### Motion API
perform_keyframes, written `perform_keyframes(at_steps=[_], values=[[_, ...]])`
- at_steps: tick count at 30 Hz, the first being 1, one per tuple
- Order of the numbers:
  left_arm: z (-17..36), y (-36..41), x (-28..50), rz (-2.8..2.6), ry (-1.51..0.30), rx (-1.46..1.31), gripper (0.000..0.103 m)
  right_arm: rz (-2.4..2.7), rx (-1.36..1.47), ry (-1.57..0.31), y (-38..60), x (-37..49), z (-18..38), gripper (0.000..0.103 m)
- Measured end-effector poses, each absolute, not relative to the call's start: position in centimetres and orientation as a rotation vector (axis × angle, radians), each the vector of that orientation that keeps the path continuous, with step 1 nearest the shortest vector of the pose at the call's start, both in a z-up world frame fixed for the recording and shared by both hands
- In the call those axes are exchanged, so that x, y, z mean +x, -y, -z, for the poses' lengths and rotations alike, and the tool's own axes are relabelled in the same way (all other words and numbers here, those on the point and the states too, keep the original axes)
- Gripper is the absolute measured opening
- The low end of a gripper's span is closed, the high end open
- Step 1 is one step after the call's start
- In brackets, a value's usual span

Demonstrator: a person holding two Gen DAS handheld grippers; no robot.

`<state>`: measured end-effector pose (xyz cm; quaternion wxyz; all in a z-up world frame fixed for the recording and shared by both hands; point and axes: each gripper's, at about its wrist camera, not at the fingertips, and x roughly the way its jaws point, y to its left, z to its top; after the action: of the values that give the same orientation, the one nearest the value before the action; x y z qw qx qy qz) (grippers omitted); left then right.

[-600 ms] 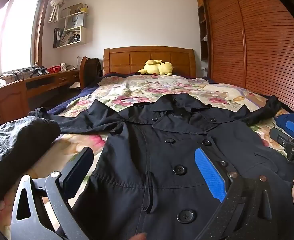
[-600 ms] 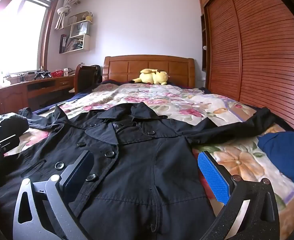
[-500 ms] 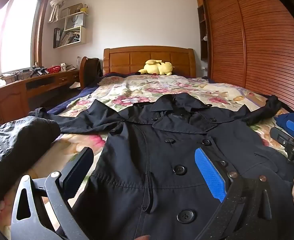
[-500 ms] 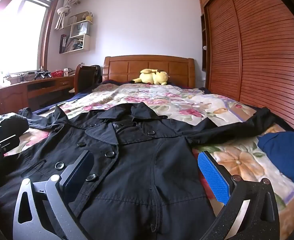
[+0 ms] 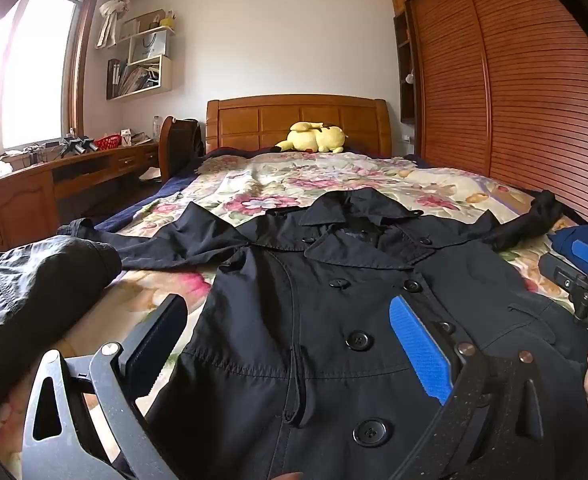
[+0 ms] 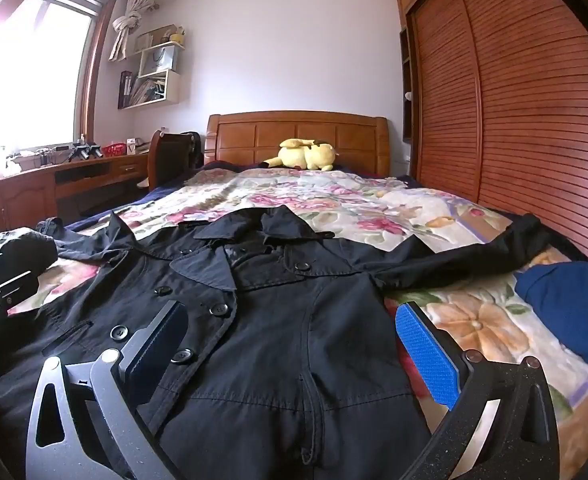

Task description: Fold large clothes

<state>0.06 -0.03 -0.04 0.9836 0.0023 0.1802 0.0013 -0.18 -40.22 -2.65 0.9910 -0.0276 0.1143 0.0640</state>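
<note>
Floral bedspread (image 5: 294,176) is carrying a black trench coat (image 5: 326,320), lying flat, buttons up, sleeves spreading left and right. Left gripper (image 5: 289,344) and right gripper (image 6: 289,348) are hovering over its near half, jaws gaping wide, gripping nothing. Nothing is differing from a moment ago.

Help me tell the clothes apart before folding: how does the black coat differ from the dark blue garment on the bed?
The black coat lies spread flat, sleeves out to both sides, collar toward the headboard; the dark blue garment sits bunched in a lump. The coat shows buttons and lapels; the blue garment shows no detail. The coat fills the middle; the blue one lies at the wardrobe-side edge. Both rest on the floral bedspread.
</note>
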Motion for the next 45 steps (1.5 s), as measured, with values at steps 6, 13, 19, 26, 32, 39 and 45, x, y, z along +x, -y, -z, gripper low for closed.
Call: perform_keyframes(at_steps=[6, 13, 19, 26, 32, 39, 45], values=[[-0.9, 0.1, -0.6, -0.005, -0.36, 0.004, 0.102, -0.129, -0.046, -0.23, 40.4, -0.1, 2.6, 0.103], [-0.9, 0.1, -0.7, -0.004, -0.356, 0.007, 0.102, -0.129, -0.048, -0.233, 40.4, -0.1, 2.7, 0.103], [-0.9, 0.1, -0.7, -0.004, -0.355, 0.007, 0.102, -0.13, -0.048, -0.233, 40.4, -0.1, 2.7, 0.103], [-0.9, 0.1, -0.8, -0.005, -0.354, 0.009, 0.102, -0.131, -0.048, -0.233, 40.4, 0.0, 2.6, 0.103], [-1.2, 0.0, -0.9, -0.005, -0.352, 0.01, 0.102, -0.129, -0.048, -0.229, 40.3, -0.1, 2.7, 0.103], [-1.3, 0.1, -0.9, -0.004, -0.351, 0.011, 0.102, -0.129, -0.046, -0.228, 40.3, -0.1, 2.8, 0.103], [-1.2, 0.1, -0.9, -0.005, -0.349, 0.013, 0.102, -0.13, -0.046, -0.228, 40.3, -0.1, 2.8, 0.103]])
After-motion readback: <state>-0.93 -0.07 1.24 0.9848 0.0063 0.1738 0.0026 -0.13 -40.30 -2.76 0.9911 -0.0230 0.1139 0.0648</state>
